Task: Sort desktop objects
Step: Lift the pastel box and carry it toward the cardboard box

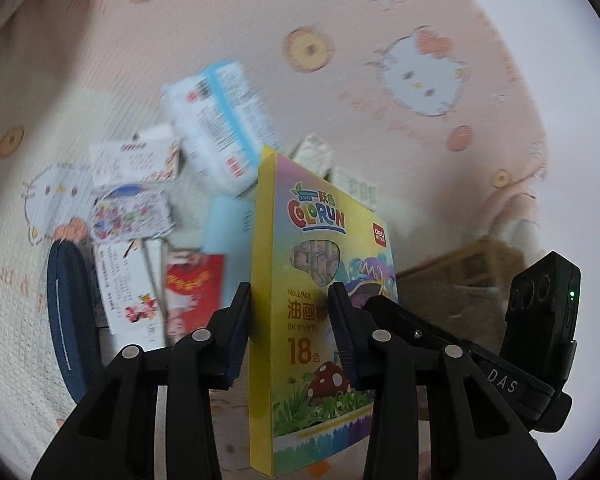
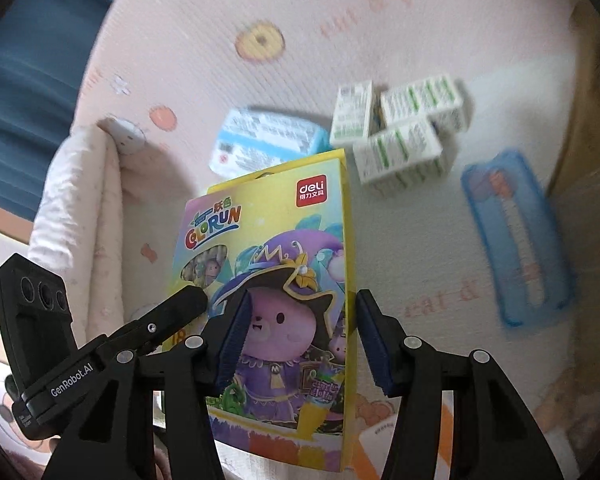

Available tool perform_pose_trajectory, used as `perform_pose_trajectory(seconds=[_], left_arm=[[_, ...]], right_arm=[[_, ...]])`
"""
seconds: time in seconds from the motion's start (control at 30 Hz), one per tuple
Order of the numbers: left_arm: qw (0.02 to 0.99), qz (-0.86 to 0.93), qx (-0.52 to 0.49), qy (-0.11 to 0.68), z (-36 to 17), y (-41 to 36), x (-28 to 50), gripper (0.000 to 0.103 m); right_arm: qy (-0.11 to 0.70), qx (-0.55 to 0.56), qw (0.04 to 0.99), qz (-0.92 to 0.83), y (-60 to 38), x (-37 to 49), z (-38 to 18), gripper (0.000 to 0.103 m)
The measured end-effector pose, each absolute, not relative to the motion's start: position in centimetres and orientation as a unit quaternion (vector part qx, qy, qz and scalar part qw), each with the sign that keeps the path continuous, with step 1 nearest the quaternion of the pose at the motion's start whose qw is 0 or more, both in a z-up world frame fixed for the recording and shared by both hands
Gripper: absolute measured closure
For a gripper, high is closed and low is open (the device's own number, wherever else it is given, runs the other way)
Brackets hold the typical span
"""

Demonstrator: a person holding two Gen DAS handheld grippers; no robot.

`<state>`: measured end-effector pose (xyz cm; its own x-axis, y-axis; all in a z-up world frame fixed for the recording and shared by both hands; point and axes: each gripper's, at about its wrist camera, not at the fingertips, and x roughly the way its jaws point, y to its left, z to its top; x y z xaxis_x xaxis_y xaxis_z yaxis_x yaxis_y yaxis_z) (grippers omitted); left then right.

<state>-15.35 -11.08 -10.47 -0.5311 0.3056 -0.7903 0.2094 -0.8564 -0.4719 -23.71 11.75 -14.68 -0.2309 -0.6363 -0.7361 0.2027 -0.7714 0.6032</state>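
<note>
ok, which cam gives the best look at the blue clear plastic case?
Right wrist. The blue transparent plastic case lies there in full on the mat, right of the yellow oil pastel box, though motion-blurred. The left wrist view does not show it.

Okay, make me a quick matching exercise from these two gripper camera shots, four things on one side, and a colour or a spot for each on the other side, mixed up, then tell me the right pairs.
Things:
1. oil pastel box
2. transparent case
3. green-striped boxes
4. red packet

Descriptions:
A. blue rim, lying flat at the right of the right wrist view
B. white, clustered beyond the pastel box in the right wrist view
C. yellow, upright between the fingers of the left gripper
D. flat in the pile left of the pastel box in the left wrist view

Pairs: 1-C, 2-A, 3-B, 4-D
</note>
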Motion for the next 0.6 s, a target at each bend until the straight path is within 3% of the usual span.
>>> perform_pose_trajectory(seconds=[0.3,0.6], left_arm=[[0.073,0.862,-0.439,-0.244,-3.5,-4.9,-17.8,0.061],[0.143,0.863,-0.440,-0.202,-0.4,4.5,-21.0,0.061]], right_arm=[[-0.205,0.495,0.252,-0.806,18.1,-23.3,-6.8,0.052],[-0.237,0.464,0.203,-0.829,27.4,-23.5,-3.2,0.052]])
